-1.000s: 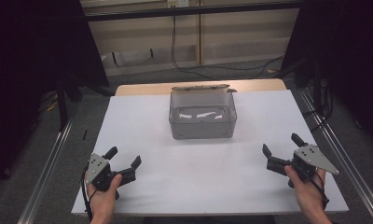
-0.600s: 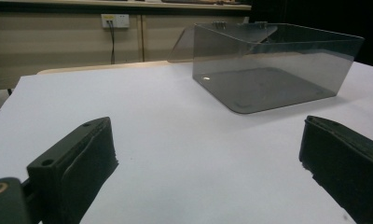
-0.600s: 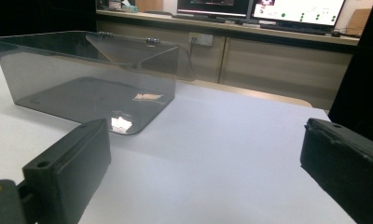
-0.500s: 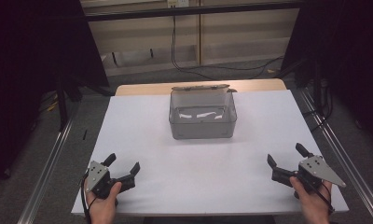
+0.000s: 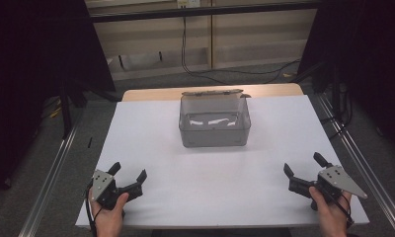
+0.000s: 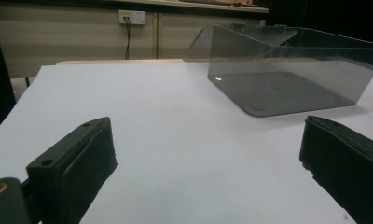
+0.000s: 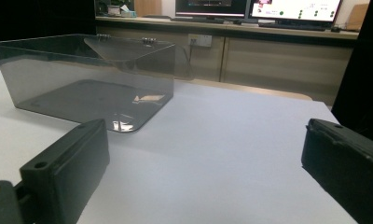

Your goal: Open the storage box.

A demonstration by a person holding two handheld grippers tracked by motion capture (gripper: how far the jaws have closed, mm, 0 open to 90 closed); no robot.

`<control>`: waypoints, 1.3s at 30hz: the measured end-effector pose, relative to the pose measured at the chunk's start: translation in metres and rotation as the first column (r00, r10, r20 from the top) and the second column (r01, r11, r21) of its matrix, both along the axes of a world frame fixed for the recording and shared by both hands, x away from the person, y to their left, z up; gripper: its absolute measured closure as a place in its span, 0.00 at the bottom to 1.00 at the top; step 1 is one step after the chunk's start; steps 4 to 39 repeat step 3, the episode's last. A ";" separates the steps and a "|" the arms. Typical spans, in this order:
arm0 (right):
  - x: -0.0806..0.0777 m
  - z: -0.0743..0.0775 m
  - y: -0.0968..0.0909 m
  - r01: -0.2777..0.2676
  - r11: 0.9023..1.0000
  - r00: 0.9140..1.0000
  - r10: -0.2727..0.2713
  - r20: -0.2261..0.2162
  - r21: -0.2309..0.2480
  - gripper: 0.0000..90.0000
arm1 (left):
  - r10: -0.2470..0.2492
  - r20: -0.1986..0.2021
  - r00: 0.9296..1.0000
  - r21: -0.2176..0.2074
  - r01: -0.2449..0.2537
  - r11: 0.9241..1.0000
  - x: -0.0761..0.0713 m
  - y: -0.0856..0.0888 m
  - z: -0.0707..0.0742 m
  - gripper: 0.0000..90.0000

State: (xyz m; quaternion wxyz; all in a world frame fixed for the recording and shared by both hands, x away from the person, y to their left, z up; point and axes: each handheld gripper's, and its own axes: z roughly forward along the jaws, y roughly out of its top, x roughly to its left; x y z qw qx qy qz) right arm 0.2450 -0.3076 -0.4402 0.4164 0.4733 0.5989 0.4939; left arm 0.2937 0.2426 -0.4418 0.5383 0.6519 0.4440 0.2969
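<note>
Holding both tools low at the table's [image 5: 151, 128] near edge, you keep your left gripper [image 5: 129, 178] at the left corner and your right gripper [image 5: 304, 172] at the right corner, jaws spread, gripping nothing. The smoky clear plastic box [image 5: 214, 129], rounded corners, hinged lid tipped back, sits toward the far edge, midway. The right gripper view adds lit monitors [image 7: 254, 8] behind it.
</note>
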 end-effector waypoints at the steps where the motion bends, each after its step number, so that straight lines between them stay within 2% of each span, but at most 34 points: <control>1: 0.000 0.000 0.000 -0.004 1.000 1.000 0.004 0.003 -0.002 0.00 | 0.002 -0.002 1.000 -0.005 -0.002 1.000 0.000 0.000 0.000 0.03; 39: 0.000 0.000 0.000 -0.012 1.000 1.000 0.012 -0.004 0.007 0.00 | 0.004 -0.005 1.000 -0.003 -0.004 1.000 0.001 0.000 -0.001 0.03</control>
